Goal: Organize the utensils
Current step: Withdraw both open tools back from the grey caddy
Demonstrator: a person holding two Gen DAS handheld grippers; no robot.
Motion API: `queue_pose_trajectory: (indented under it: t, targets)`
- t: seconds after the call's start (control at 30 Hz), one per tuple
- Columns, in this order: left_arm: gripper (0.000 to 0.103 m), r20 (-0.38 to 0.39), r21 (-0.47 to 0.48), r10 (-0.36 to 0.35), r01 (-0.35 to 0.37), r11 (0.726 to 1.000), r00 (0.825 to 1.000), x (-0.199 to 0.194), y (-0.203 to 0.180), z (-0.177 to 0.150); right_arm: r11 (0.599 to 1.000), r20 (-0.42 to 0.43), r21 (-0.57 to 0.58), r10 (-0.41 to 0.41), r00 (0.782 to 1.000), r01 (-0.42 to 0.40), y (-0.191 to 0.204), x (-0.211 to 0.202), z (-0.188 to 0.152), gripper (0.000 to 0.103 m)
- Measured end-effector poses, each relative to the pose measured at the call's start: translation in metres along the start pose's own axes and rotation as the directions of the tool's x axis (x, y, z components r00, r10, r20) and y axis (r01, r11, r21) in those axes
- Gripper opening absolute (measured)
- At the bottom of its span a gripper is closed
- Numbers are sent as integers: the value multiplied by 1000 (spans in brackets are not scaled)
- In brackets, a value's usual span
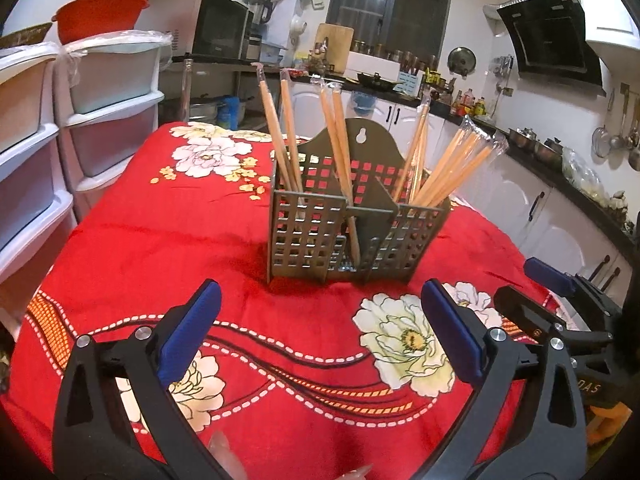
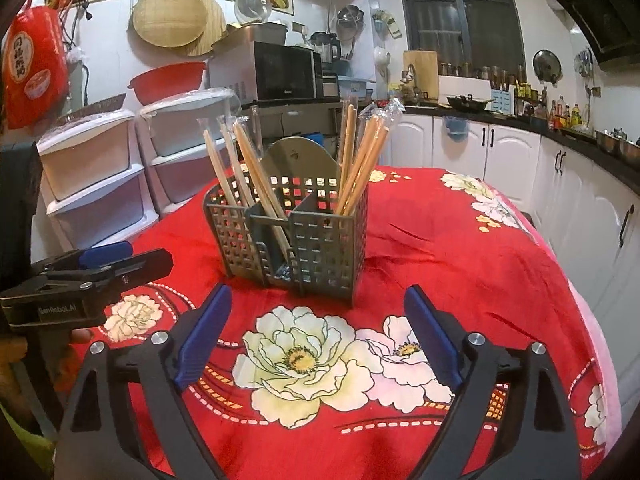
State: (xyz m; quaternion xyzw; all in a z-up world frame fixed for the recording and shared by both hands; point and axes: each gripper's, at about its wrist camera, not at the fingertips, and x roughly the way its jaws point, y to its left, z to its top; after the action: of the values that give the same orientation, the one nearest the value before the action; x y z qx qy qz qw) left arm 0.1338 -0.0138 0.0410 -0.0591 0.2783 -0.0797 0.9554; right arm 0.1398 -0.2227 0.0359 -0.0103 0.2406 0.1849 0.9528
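Tablecloth red, floral — kitchen counter behind; left claw, right claw wide, empty.

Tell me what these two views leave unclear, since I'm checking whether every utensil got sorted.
- Floor of the utensil holder: both views, hidden behind its grid walls and divider; something glints low down, unidentifiable.
- Wrapped chopsticks: exact count unclear; they overlap in both views.
- Tablecloth near edge: hidden under the left hand-held gripper and right hand-held gripper, and cut off by the frame.
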Motion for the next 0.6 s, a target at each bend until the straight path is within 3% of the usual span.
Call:
queue_pose_trajectory:
  t: [0.6]
  targets:
    - [91,75,6,39,-40,999,996,-1,5,-23,997,62,1,-73,995,73,1,1,-21,96]
